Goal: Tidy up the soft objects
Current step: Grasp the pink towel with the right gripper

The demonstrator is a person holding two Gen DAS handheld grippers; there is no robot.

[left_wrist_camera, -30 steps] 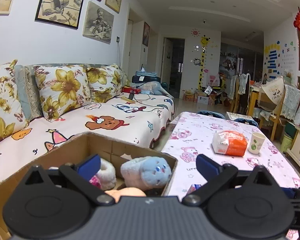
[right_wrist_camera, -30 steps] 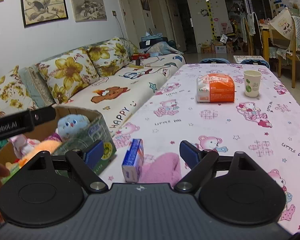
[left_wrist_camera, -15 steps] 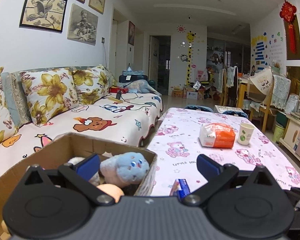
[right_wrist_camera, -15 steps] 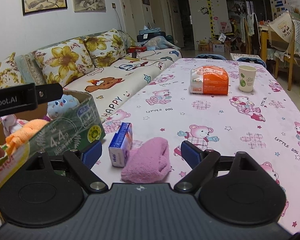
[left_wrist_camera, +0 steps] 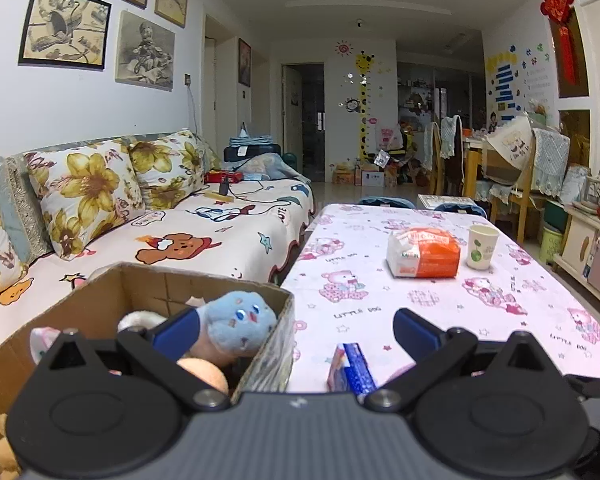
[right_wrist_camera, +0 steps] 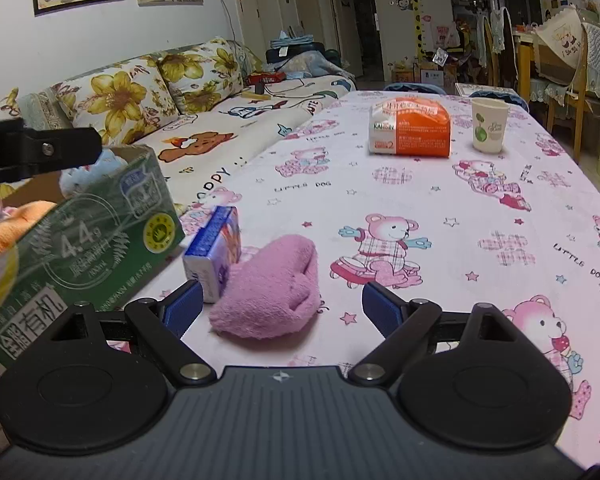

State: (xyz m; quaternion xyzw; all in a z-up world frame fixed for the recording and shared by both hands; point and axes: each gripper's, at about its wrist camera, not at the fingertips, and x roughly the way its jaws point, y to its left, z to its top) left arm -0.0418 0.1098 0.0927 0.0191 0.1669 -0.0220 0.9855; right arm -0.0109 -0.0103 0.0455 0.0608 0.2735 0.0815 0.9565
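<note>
A long table with a pink teddy-bear cloth stands beside a sofa with yellow flower cushions in a living room.

The right gripper has its two blue-tipped fingers spread wide and holds nothing. The soft pink fuzzy cloth lies flat on the table right in front of it, between the two fingers and a bit closer to the left one. A small blue and white tissue pack stands touching the cloth on its left side. Just left of that sits the open cardboard box with green printed sides.

The left gripper is spread wide too, and empty. It hangs above the near corner of the box. Inside the box lie a fluffy light-blue stuffed toy and a soft orange thing.

Farther down the table are an orange and white tissue packet and a white paper cup with a green picture, well apart from the grippers.
</note>
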